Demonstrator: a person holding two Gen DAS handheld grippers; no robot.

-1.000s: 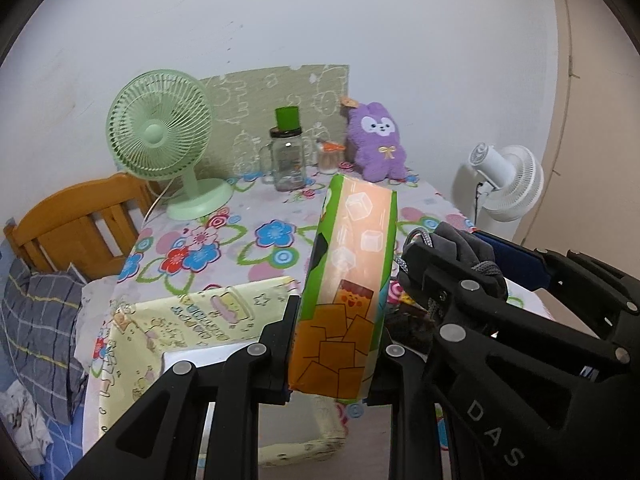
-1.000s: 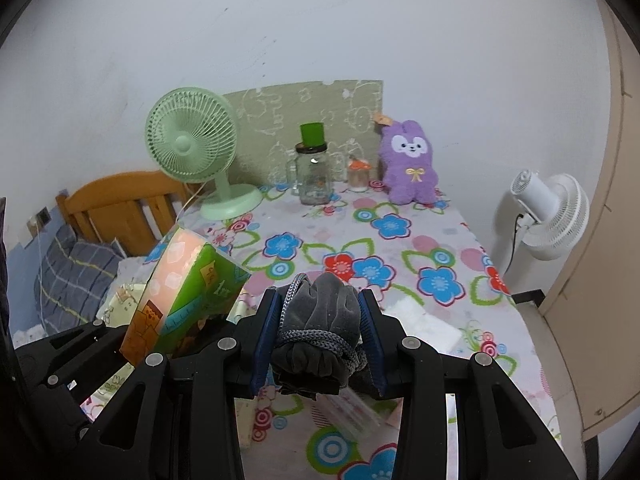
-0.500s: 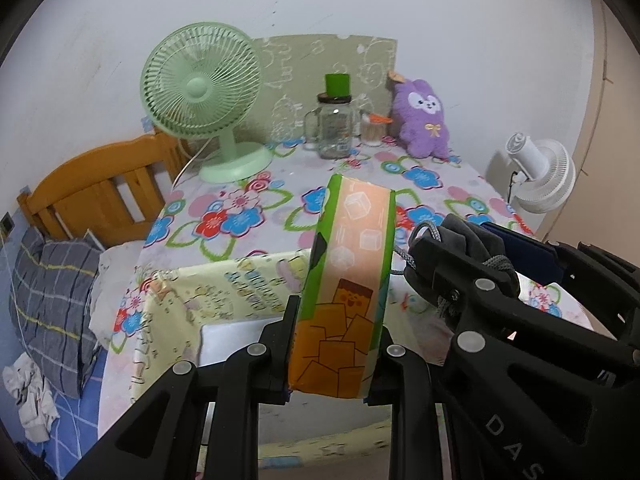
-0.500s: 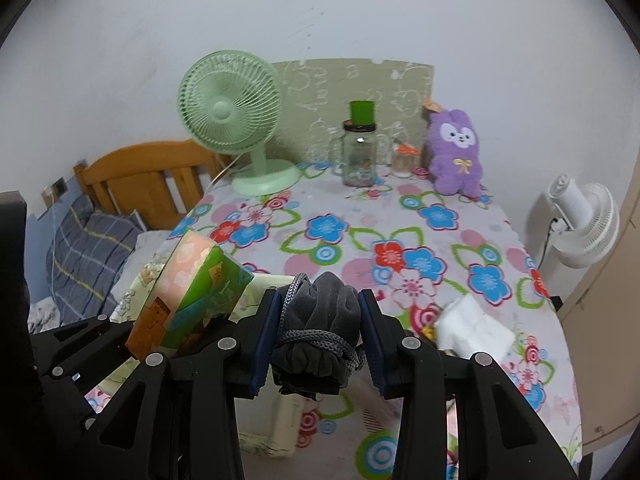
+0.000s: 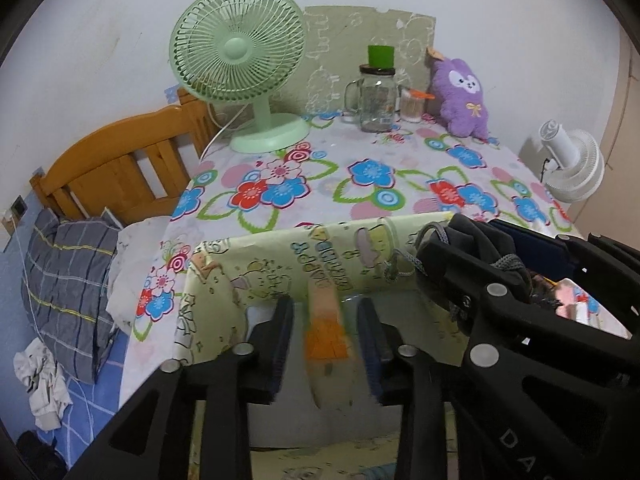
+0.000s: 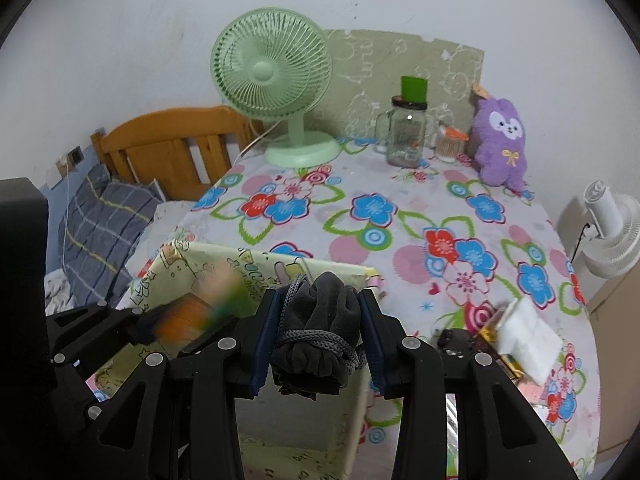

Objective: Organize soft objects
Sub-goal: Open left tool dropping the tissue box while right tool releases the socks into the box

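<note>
My left gripper (image 5: pixel 324 336) is open over the pale yellow cartoon-print fabric bin (image 5: pixel 224 280). The orange and green tissue pack (image 5: pixel 325 330) is a blur between the fingers, falling into the bin. It also shows blurred in the right wrist view (image 6: pixel 192 312). My right gripper (image 6: pixel 318 334) is shut on a rolled grey cloth with a cord (image 6: pixel 320 320), held over the bin's (image 6: pixel 256 264) right part. The right gripper and grey cloth (image 5: pixel 480 240) show at the right of the left wrist view.
On the flowered tablecloth (image 6: pixel 400 216) stand a green fan (image 6: pixel 276 92), a glass jar with a green lid (image 6: pixel 408 128), a small cup (image 6: pixel 446 146) and a purple plush (image 6: pixel 502 140). A white tissue pack (image 6: pixel 528 336) lies right. A bed with pillow (image 5: pixel 68 280) is left; a white fan (image 6: pixel 612 236) is right.
My left gripper has opened and let go of the tissue pack, which is dropping into the bin. Both grippers have moved down over the bin. The right gripper still holds the grey cloth.
</note>
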